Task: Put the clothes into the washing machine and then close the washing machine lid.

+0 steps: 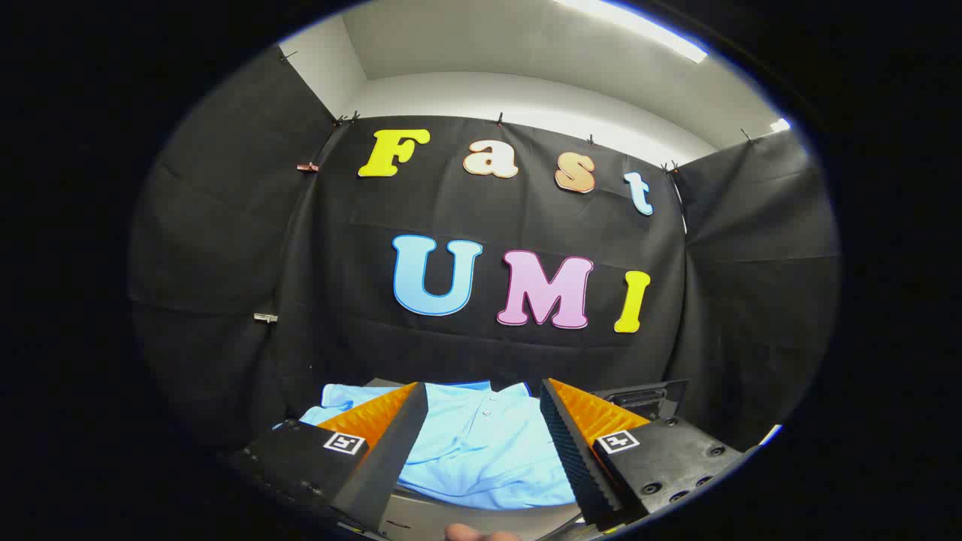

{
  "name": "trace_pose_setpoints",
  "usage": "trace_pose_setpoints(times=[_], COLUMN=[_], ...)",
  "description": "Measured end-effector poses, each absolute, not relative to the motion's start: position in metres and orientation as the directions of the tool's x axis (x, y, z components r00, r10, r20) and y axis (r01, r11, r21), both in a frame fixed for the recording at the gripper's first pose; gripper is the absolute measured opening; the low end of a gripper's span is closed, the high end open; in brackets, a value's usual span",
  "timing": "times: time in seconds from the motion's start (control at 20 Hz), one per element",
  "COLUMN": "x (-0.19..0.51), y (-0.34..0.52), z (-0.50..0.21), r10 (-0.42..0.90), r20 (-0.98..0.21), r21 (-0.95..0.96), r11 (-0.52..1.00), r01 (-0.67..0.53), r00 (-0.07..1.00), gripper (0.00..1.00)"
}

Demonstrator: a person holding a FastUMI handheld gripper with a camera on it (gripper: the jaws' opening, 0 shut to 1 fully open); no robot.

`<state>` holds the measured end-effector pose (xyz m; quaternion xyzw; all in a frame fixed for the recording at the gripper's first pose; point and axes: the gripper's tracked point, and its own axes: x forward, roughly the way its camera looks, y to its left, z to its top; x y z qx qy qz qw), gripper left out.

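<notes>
Lying spread out just ahead of the fingers and showing through the gap between them is a light blue polo shirt of soft cloth [481, 443], its collar and small buttons turned toward the black cloth wall [225, 225] behind. The two-finger gripper [483, 406] is spread wide, with nothing held between its fingers; the ribbed inner faces stand apart on either side of the shirt's middle, and whether their tips touch the fabric cannot be told. The shirt rests on a flat pale grey surface [421, 518], a strip of which shows under its near hem. Beyond the fingers on one side, next to the shirt, sits a dark rectangular piece of plastic [642, 397], partly hidden. A fingertip of the person's hand [470, 533] shows beneath the gripper
</notes>
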<state>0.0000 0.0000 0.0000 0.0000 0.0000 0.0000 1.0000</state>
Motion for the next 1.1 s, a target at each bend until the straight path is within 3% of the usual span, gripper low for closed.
trace_pose_setpoints(times=[1.1], x=[0.0046], y=[-0.0054], z=[-0.0011], r10=[-0.006], r20=[-0.012], r21=[-0.008], r11=[1.0], r01=[0.006], r00=[1.0], gripper=[0.95])
